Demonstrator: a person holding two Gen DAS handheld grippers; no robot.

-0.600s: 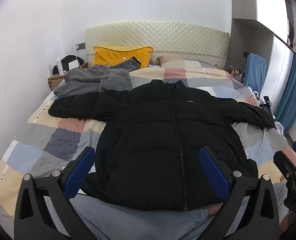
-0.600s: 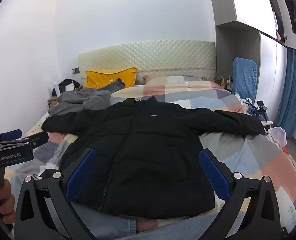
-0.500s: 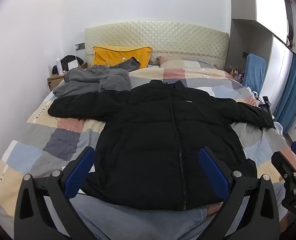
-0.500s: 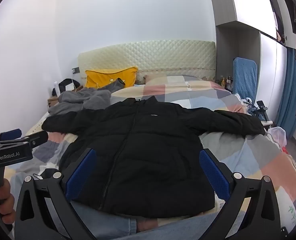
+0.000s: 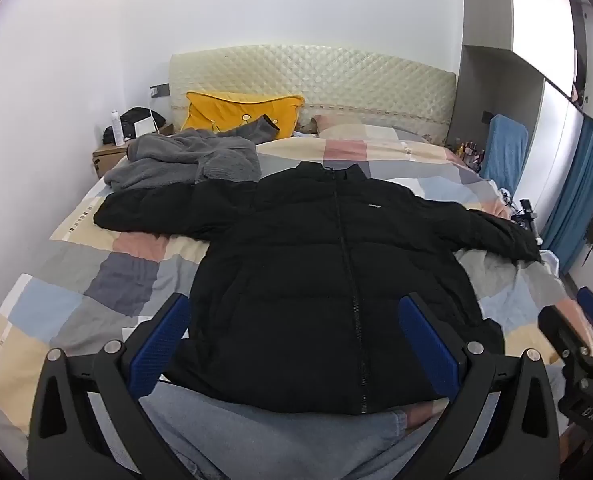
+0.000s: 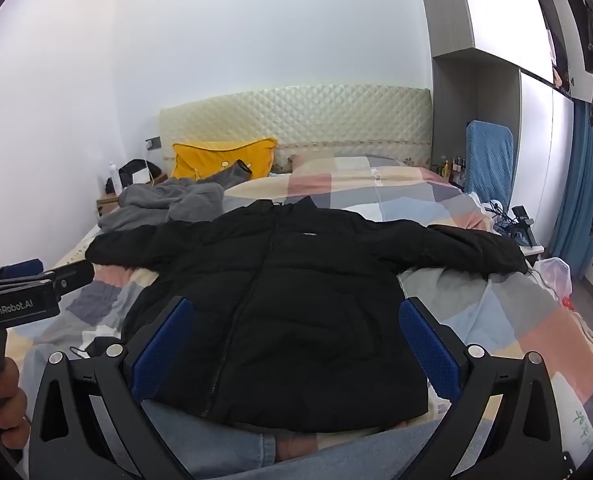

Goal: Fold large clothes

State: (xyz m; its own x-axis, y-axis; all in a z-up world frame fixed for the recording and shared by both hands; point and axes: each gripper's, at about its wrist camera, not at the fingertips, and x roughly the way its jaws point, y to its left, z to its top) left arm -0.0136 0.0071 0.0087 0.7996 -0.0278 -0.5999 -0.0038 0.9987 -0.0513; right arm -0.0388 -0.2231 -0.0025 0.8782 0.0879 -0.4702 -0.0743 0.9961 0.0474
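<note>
A black puffer jacket (image 5: 320,276) (image 6: 296,304) lies flat and zipped on the patchwork bed (image 5: 68,300), sleeves spread left and right, collar toward the headboard. My left gripper (image 5: 294,344) hovers open above the jacket's hem with nothing between its blue pads (image 5: 160,344). My right gripper (image 6: 296,344) also stands open over the hem, empty. In the right wrist view the left gripper's body (image 6: 20,296) and the hand (image 6: 4,400) holding it show at the left edge. Blue jeans (image 5: 256,436) lie under the hem at the near edge.
A grey fleece garment (image 5: 184,160) is heaped at the bed's far left beside a yellow pillow (image 5: 240,112). A nightstand (image 5: 108,156) stands by the left wall. A blue chair (image 6: 490,160), cables and a plastic bag (image 6: 552,276) crowd the right side.
Both views have crept slightly; the jacket and both grippers keep about the same places and both stay open.
</note>
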